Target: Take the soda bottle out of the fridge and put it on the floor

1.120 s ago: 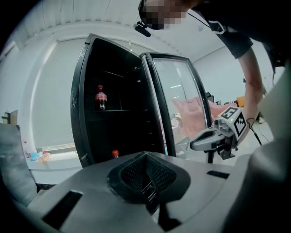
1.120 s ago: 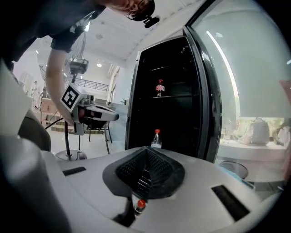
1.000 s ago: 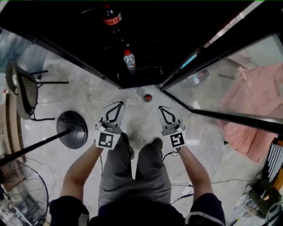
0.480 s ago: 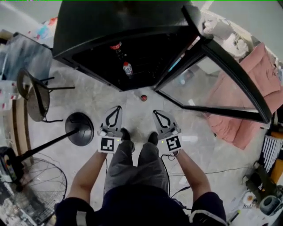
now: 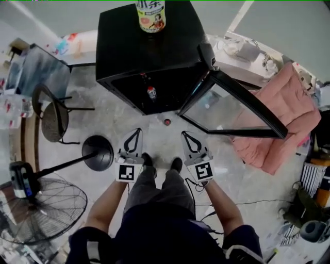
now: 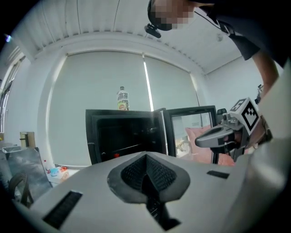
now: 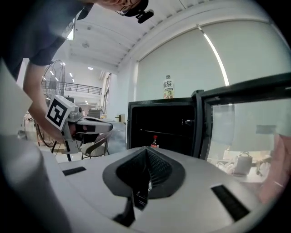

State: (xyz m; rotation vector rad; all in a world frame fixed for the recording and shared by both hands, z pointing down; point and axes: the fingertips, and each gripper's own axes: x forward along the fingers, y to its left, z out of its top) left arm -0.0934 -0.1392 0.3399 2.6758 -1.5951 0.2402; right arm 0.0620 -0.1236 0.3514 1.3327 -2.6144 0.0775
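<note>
The black fridge (image 5: pixel 129 46) stands open, its glass door (image 5: pixel 232 111) swung out to the right. Inside it a dark soda bottle (image 5: pixel 143 78) shows faintly above a red-capped clear bottle (image 5: pixel 151 93). A small red-capped bottle (image 5: pixel 166 121) stands on the floor just in front of the opening; in the right gripper view a red-capped dark bottle (image 7: pixel 154 142) shows low against the dark opening. My left gripper (image 5: pixel 135 131) and right gripper (image 5: pixel 185 135) hang side by side above my feet, both shut and empty, well back from the fridge (image 6: pixel 122 136).
A green-labelled bottle (image 5: pixel 150 13) stands on the fridge top. At the left are a chair (image 5: pixel 54 121), a round stand base (image 5: pixel 98 152) and a fan (image 5: pixel 44 206). Pink cloth (image 5: pixel 281 129) lies right of the door. Cables cross the floor.
The view has pulled up and back from the fridge, so its top and the bottle on it now show. Both grippers rose with it and stayed shut.
</note>
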